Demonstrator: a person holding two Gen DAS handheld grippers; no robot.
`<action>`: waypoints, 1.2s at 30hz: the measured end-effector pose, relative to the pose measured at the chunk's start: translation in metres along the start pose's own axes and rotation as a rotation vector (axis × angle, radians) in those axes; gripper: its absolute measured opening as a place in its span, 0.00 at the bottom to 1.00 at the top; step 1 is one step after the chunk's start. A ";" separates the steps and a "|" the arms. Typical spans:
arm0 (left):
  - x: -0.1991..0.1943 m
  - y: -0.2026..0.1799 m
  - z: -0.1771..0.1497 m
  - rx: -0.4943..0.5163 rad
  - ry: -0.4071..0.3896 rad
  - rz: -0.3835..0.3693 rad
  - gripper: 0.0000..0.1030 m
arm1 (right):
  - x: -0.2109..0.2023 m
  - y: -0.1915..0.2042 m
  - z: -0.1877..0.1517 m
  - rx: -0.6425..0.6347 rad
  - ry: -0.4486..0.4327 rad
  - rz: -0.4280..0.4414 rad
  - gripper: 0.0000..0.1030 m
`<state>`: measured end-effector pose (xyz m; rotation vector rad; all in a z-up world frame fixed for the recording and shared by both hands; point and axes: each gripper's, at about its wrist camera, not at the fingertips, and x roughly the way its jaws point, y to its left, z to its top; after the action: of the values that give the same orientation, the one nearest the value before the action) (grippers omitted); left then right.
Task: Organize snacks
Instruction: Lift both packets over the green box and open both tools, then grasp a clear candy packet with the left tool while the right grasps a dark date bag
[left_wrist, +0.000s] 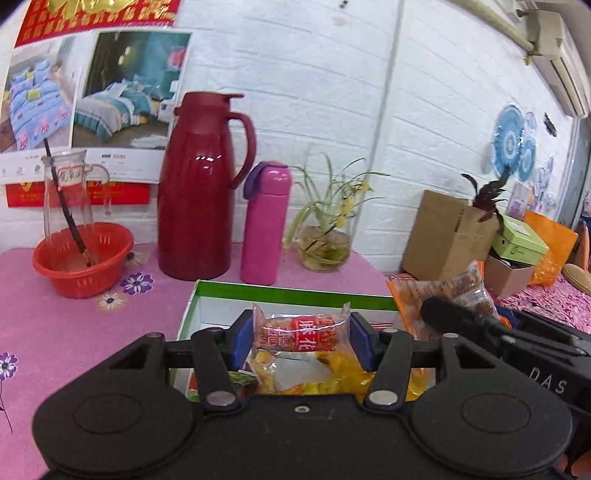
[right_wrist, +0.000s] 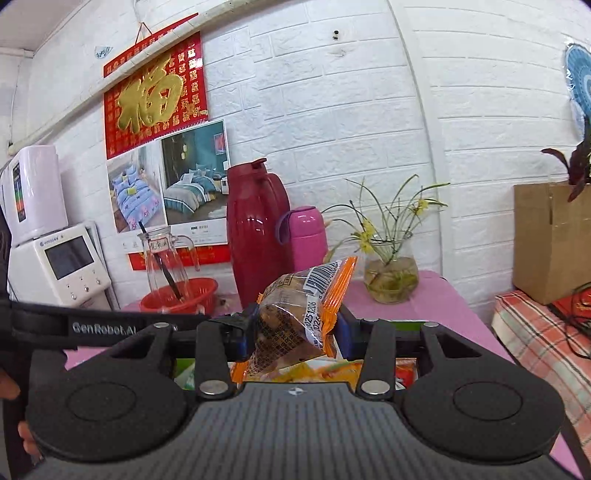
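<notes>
1. Snack packets are occupying both grippers; we are finding the left gripper (left_wrist: 301, 338) clamping a small red-labelled packet (left_wrist: 301, 332) between its blue pads (left_wrist: 242, 341), with the packet's long axis running crosswise from pad to pad and its crimped ends at the pads.
2. We are seeing that packet hanging above the green-rimmed box (left_wrist: 291, 291), which is lying on the pink flowered tablecloth (left_wrist: 74, 339) and is holding more yellow and orange wrappers.
3. We are recording the right gripper (right_wrist: 295, 328) gripping an orange-edged clear packet (right_wrist: 295, 317) of brown snacks, tilted, with its long axis rising from lower left to upper right and its barcoded seam pointing up and away.
4. We are noting this second packet also hanging over the box's contents.
5. We are observing a red thermos jug (left_wrist: 201, 184), a pink flask (left_wrist: 264, 221), a red basket (left_wrist: 83, 258) and a glass plant bowl (left_wrist: 323, 249) standing behind the box along the white brick wall.
</notes>
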<state>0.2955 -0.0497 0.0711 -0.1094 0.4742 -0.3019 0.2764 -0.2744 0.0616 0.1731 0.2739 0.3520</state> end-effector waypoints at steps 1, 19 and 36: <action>0.005 0.005 -0.001 -0.010 0.008 0.006 0.55 | 0.007 0.000 -0.003 0.003 -0.001 0.004 0.73; -0.038 0.025 -0.013 -0.045 0.006 0.105 1.00 | -0.037 0.006 -0.001 -0.034 -0.004 -0.032 1.00; -0.180 0.057 -0.104 -0.078 0.045 0.166 1.00 | -0.076 0.117 -0.081 -0.282 0.246 0.297 1.00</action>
<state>0.1099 0.0567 0.0474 -0.1380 0.5368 -0.1233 0.1469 -0.1847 0.0276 -0.1107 0.4395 0.7035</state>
